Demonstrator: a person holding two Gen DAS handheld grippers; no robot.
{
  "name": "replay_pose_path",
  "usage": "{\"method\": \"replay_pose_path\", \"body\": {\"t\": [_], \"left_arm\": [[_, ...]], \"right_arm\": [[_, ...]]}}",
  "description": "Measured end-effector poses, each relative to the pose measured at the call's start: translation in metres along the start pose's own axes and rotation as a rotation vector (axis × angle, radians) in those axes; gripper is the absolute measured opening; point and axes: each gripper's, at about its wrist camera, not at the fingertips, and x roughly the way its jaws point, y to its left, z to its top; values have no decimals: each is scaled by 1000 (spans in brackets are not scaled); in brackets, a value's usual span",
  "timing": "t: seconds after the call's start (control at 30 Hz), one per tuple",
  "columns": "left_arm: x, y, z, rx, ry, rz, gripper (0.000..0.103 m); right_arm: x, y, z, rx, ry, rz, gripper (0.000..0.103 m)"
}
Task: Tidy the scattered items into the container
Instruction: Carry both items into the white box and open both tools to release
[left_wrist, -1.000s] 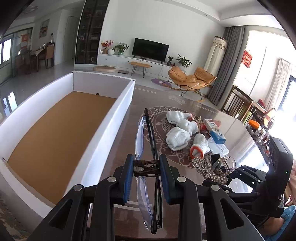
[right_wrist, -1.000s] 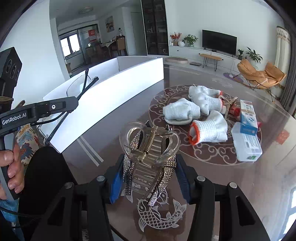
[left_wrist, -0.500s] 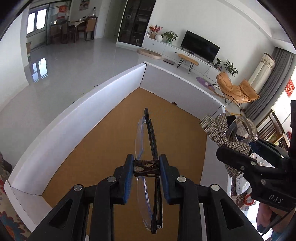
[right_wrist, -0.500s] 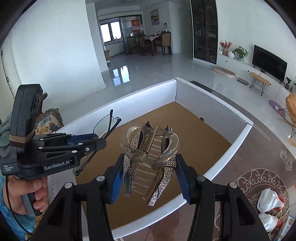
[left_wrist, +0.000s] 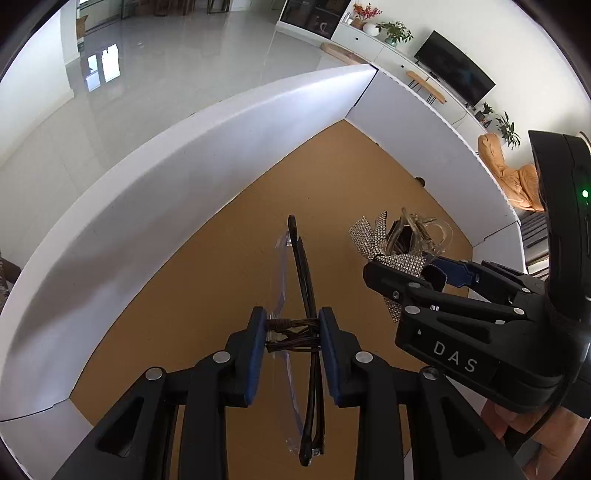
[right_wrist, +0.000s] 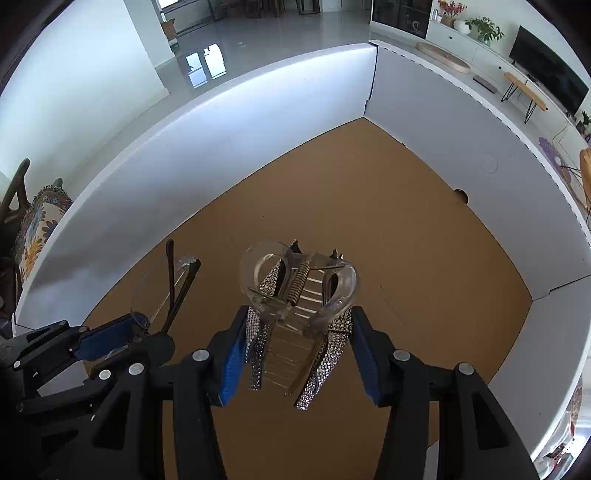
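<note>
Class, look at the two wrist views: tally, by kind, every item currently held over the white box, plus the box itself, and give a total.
Glasses, clamped in the left tongs: 1
Rhinestone hair claw clip, clamped in the right tongs: 1
White box with brown floor: 1
Total: 3

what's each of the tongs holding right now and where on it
Left tongs: folded glasses, pinched at the middle. Right tongs: a sparkly hair clip, gripped across its toothed end, above the box.
</note>
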Motion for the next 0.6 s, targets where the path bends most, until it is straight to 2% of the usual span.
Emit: {"method": "replay_pose_path", "body": {"t": [0.1, 0.17, 0.23, 0.3, 0.47, 0.53, 0.6], "left_arm": [[13, 7, 1, -35, 49, 22, 32], [17, 9, 0, -58, 59, 34, 40], [13, 11, -2, -68, 42, 66, 56], [4, 10, -4, -70, 8, 77, 66], [-35, 2, -22, -85, -96, 68, 67], [-61, -12, -35, -48, -160, 65, 67], [-89, -35, -54, 18, -233, 55, 67]], "right_arm": [[11, 2, 1, 2, 33, -10, 53], [15, 1, -1, 16, 52, -19, 54], [16, -3, -2, 31, 61, -26, 54], [12, -8, -4, 46, 50, -24, 57], [-24, -26, -11, 84, -32, 36, 63], [-51, -33, -23, 101, -113, 81, 63], [-88, -38, -53, 100, -237, 90, 63]]}}
